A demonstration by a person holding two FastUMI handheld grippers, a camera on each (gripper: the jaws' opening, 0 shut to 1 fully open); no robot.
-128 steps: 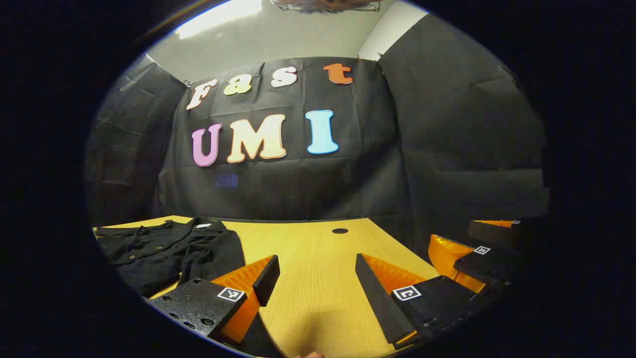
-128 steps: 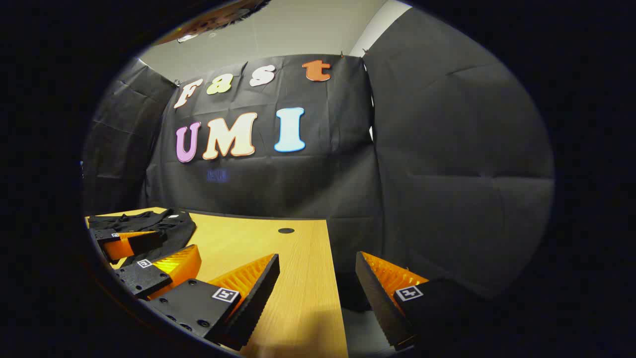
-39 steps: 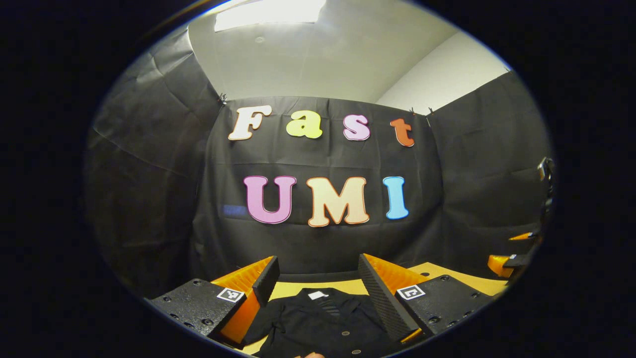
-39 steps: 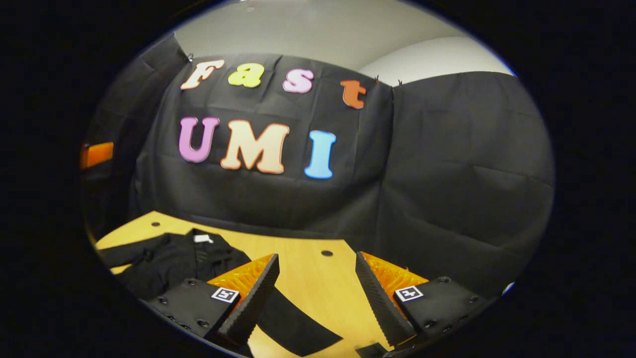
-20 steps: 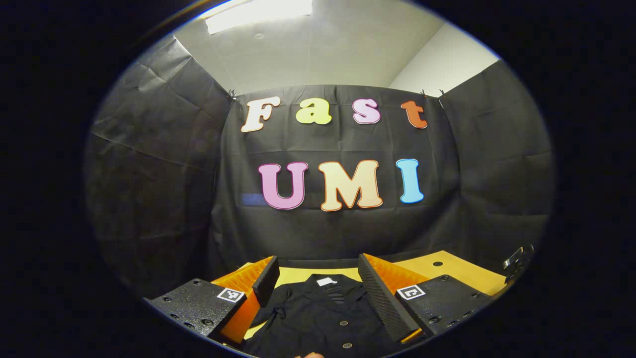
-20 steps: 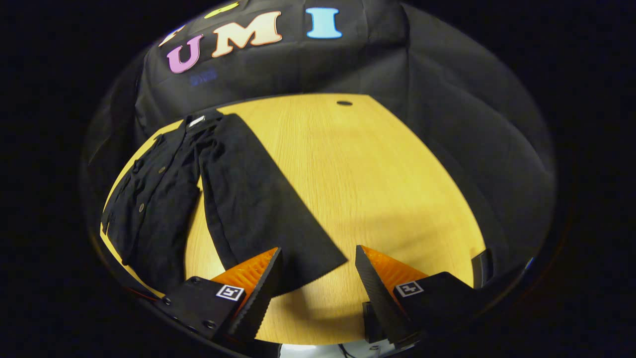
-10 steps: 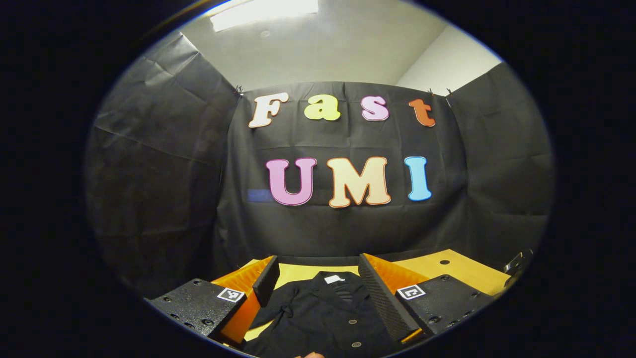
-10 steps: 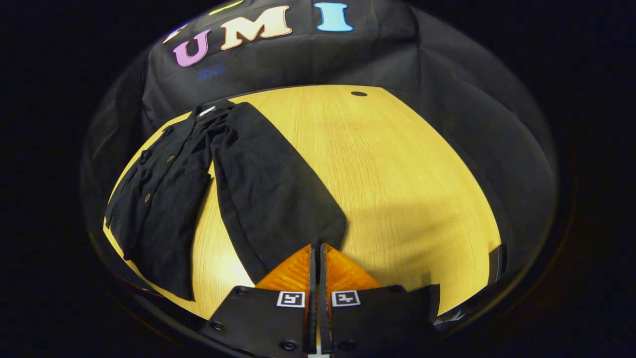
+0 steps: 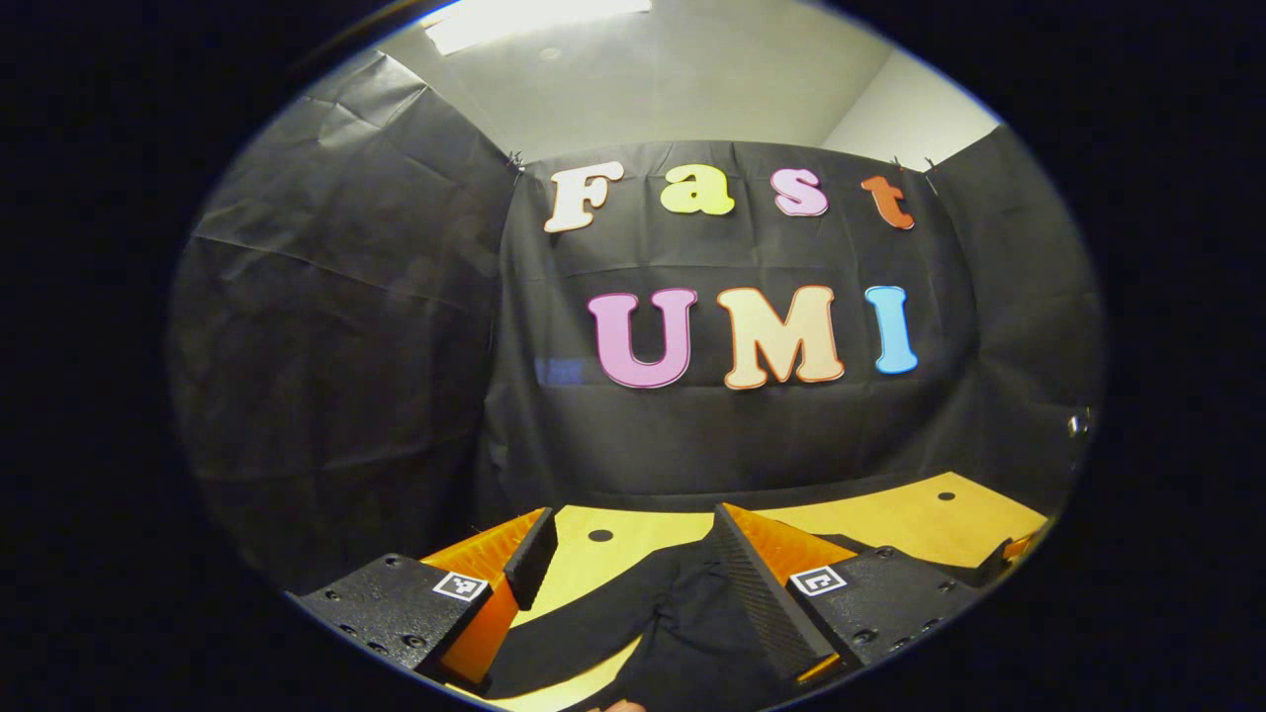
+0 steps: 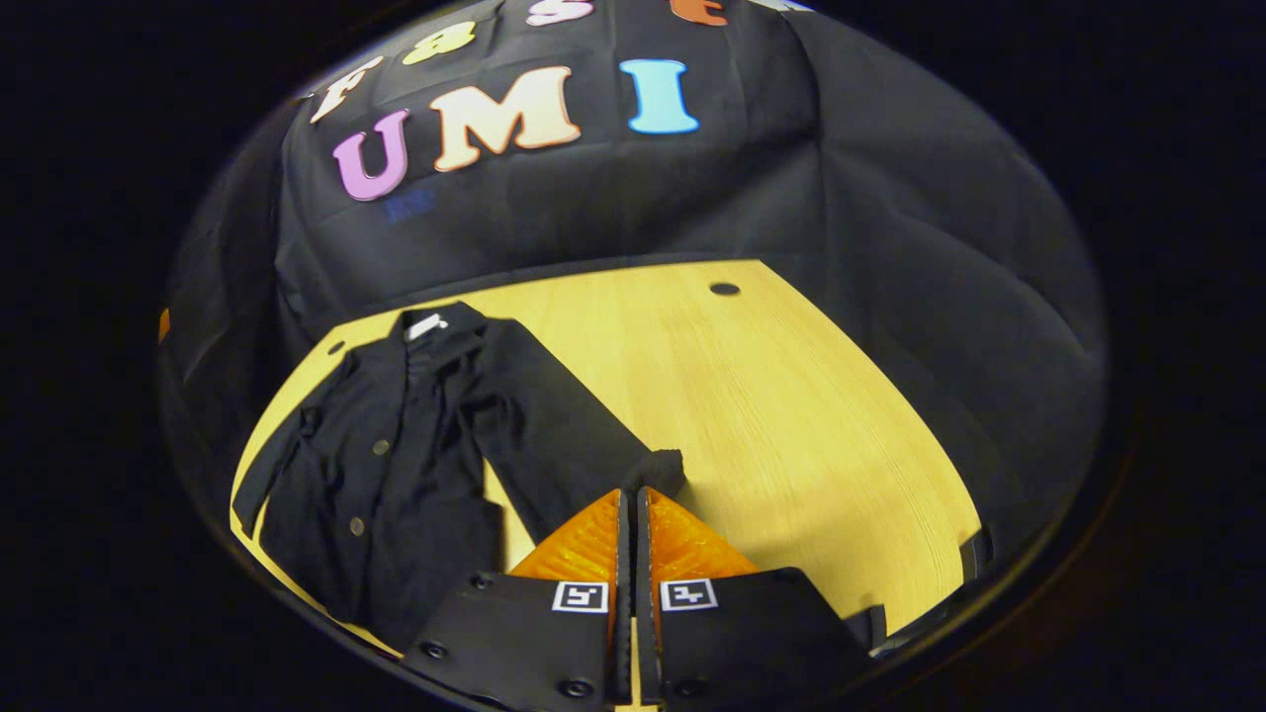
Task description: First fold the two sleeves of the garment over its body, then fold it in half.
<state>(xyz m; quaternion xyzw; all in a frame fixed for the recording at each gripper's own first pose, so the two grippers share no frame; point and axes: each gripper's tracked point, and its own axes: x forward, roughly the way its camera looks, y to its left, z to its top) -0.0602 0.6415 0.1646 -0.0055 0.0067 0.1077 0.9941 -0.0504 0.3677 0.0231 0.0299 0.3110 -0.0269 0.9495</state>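
**Right gripper pinching the sleeve end; left gripper spread over the garment**

Where the right gripper [image 10: 629, 494] shows at the bottom centre of the right gripper view, its two orange fingers [image 10: 584, 544] are pressed together, with the cuff end of the black sleeve [image 10: 554, 435] bunched right at their tips (the cloth seems caught between them, though the pinch itself is hidden). From there the sleeve runs up and left across the frame to the shoulder of the black garment [image 10: 386, 475]. The garment lies spread on the yellow wooden table [image 10: 791, 415], filling the lower left of the frame, collar and white neck label toward the upper left, buttons down its front. The other sleeve lies along the garment's left edge in this view. A small dark hole [image 10: 724, 289] marks the table near its far edge, upper centre.

In the left gripper view, the left gripper [image 9: 628, 539] sits at the bottom centre, jaws wide apart with nothing between the fingers. Dark garment cloth [image 9: 682, 623] lies on the table below the gap, with a band of it running off toward the lower left. Yellow tabletop [image 9: 890, 514] shows beyond, lower right, against the black booth wall [image 9: 336, 376].
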